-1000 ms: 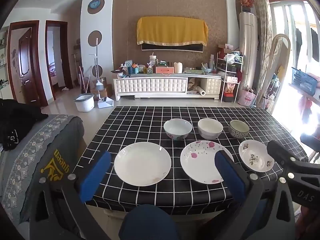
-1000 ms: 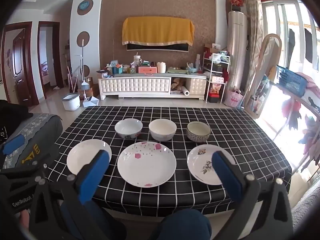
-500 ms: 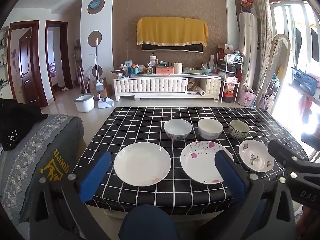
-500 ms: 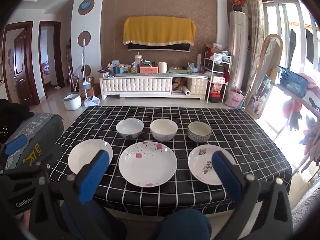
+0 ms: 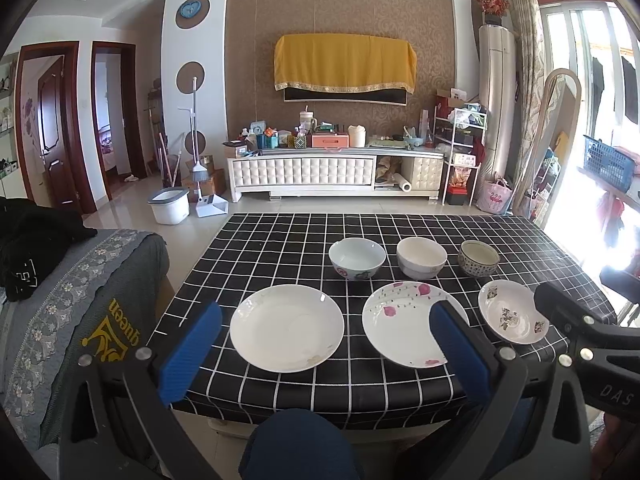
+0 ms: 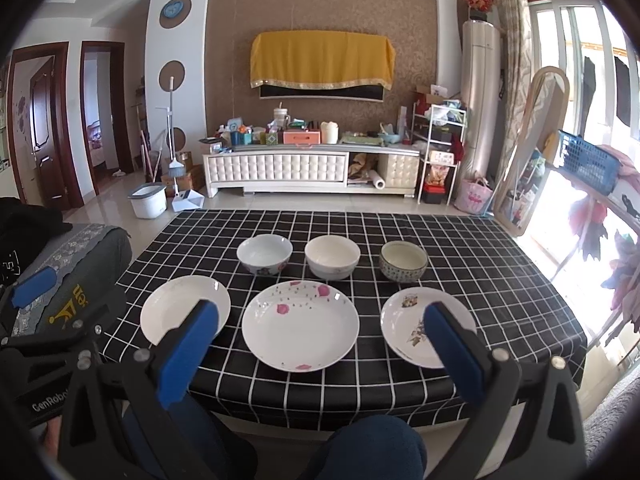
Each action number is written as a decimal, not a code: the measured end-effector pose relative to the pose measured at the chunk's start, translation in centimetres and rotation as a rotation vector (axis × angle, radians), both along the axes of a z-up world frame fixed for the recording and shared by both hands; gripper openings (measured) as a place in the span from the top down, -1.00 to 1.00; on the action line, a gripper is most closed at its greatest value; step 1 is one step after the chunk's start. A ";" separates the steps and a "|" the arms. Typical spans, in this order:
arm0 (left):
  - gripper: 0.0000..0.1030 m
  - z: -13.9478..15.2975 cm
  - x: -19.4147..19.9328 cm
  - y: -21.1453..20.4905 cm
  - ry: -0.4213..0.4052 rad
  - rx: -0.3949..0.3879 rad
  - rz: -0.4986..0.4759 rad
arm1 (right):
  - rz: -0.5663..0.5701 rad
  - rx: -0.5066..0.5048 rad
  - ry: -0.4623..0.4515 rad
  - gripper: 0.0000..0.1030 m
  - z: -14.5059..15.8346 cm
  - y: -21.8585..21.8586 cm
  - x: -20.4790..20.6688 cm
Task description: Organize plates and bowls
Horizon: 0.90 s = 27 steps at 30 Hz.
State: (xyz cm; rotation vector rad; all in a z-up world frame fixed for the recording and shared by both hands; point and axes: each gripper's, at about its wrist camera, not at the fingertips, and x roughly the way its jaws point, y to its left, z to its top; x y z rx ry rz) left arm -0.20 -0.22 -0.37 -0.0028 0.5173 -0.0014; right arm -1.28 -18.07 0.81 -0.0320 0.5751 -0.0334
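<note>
Nothing has moved: both the left gripper (image 5: 325,346) and right gripper (image 6: 320,342) hang wide apart before round glossy plates (image 6: 300,330).

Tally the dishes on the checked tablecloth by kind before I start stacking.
Plates: 3 — plain white plate, white plate with pink flowers, small white plate with dark floral prints.
Bowls: 3 — white bowl with pink flower, plain cream bowl, blue-patterned bowl.
Total: 6.
</note>
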 end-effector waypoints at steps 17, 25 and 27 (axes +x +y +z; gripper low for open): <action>-1.00 0.1 -0.1 0.3 0.001 0.007 -0.002 | -0.005 -0.005 0.001 -1.00 -0.2 -0.1 0.0; -1.00 0.1 -0.2 0.2 -0.007 0.011 -0.006 | -0.002 -0.023 0.012 -1.00 -0.2 -0.1 0.1; -1.00 0.2 -0.3 0.3 -0.008 0.011 -0.006 | -0.004 -0.024 0.011 -1.00 -0.2 -0.1 0.1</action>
